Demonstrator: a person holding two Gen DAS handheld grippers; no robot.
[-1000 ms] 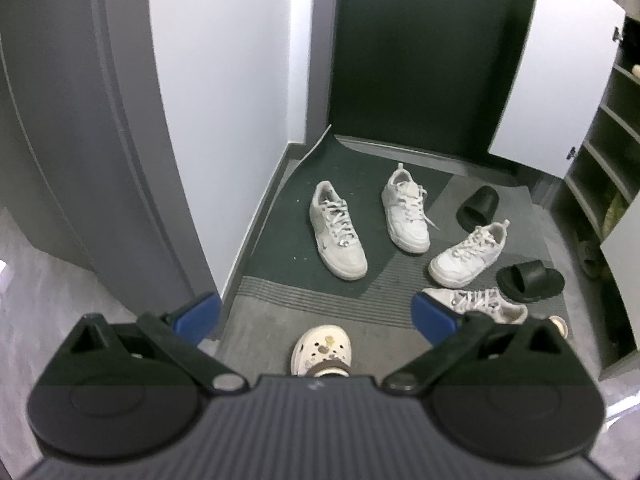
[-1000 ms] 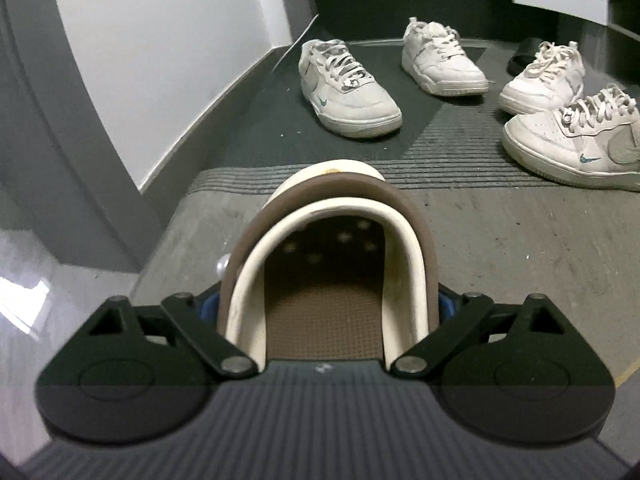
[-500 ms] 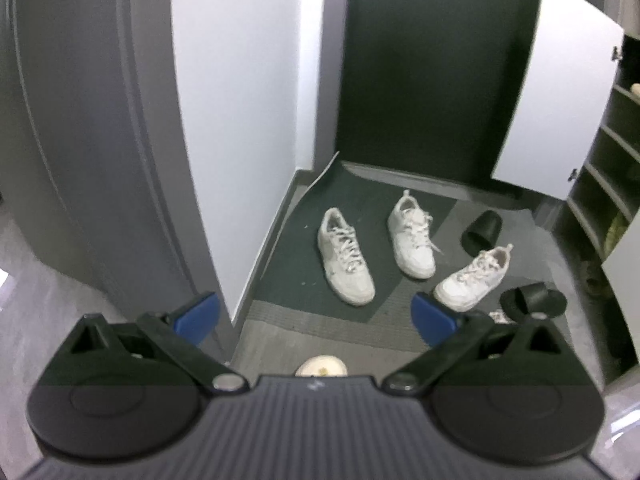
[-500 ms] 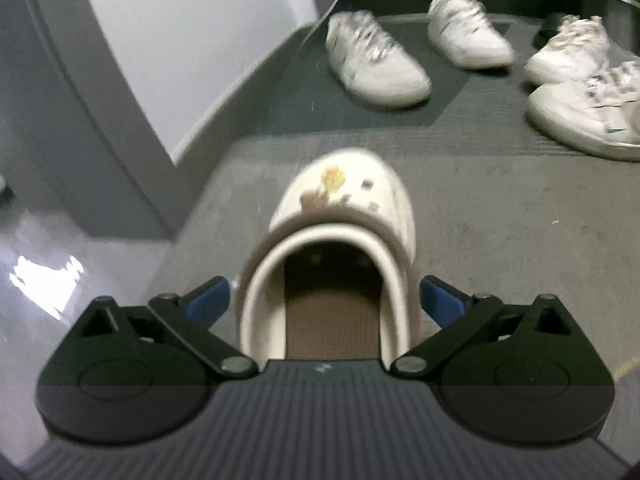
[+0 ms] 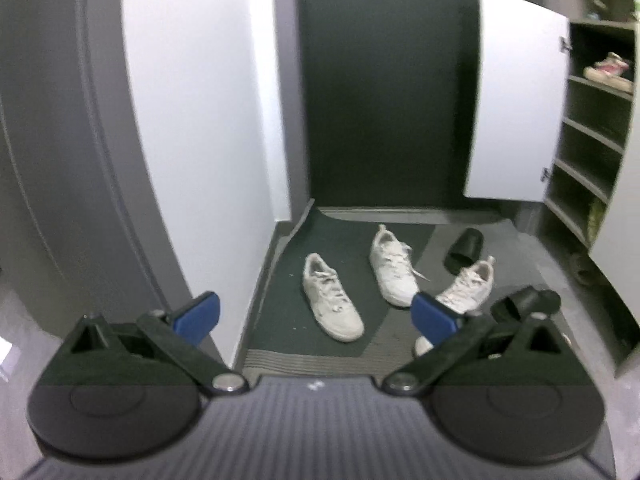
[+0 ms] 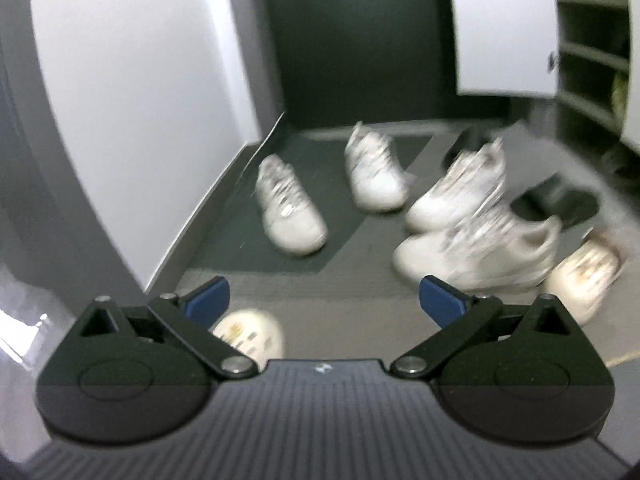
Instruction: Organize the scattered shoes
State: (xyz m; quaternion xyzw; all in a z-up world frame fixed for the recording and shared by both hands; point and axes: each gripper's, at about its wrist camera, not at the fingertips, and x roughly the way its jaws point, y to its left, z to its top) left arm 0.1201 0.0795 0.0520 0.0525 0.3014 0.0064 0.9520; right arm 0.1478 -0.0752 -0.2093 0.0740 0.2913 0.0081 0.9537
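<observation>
I see both hand-held grippers spread and empty, left [image 5: 314, 314], right [image 6: 324, 298], cream clog [image 6: 250, 334] at its 7 o'clock, white sneakers [image 6: 290, 210] at 12 o'clock on the floor mat [image 5: 296, 280].

- The left gripper [image 5: 314, 316] is showing black linkage arms, silver pivot screws and blue fingertips [image 5: 434, 315].
- The right gripper [image 6: 326, 298] is looking the same: round black discs flanking a ribbed grey body with a small white mark.

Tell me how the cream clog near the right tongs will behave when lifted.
The cream clog looks like moulded foam, so probably light and fairly stiff. Its smooth rounded toe may slip; the open heel seems the safer grip. It sits flat, unlikely to roll.
</observation>
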